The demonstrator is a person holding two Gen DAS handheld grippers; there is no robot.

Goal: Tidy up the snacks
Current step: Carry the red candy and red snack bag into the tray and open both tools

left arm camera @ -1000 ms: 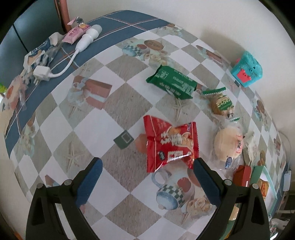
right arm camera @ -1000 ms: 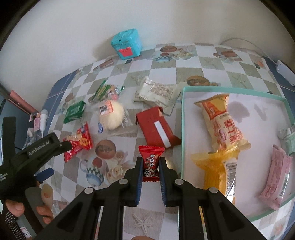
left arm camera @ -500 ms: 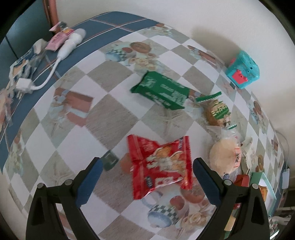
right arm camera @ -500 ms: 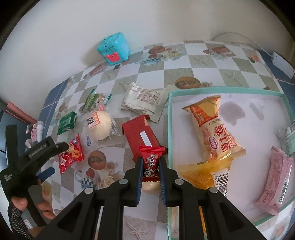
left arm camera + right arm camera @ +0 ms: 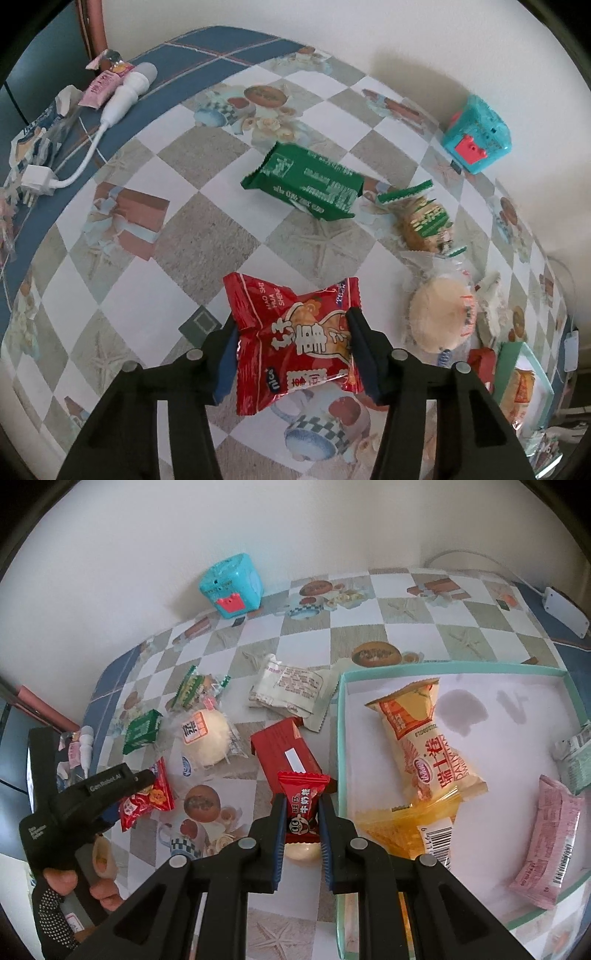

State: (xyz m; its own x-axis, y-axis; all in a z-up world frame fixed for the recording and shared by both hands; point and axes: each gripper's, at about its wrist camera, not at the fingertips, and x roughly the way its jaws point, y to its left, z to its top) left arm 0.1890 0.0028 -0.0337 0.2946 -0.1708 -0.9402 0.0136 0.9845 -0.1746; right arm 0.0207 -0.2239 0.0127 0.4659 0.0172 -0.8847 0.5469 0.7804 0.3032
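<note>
Because the left gripper [image 5: 291,334] has just been closing on the puffy red snack bag [image 5: 295,339], its blue pads now press the bag's crinkled sides, and that is the weak point: the grip looks to sit on air-filled foil, so the bag may squirm out or rotate once lifted off the checkered tablecloth [image 5: 122,302]. A harder squeeze could crush whatever is inside. The right gripper [image 5: 302,812] has its fingers together, clamped on a small red candy [image 5: 303,805], held just left of the teal tray [image 5: 341,738] and above the table. If that candy is let go here, it likely lands outside the near-left wall, on or beside the red box [image 5: 284,757].

The tray already holds a yellow bag [image 5: 421,738], an orange packet [image 5: 402,830] and a pink packet [image 5: 546,842], so free room lies mostly at its far right. The two hands work close together, and a crossing could knock them. How firmly the left pads bite is hard to judge through the fisheye. The green packet [image 5: 306,177] and the round bun [image 5: 439,314] wait farther off.
</note>
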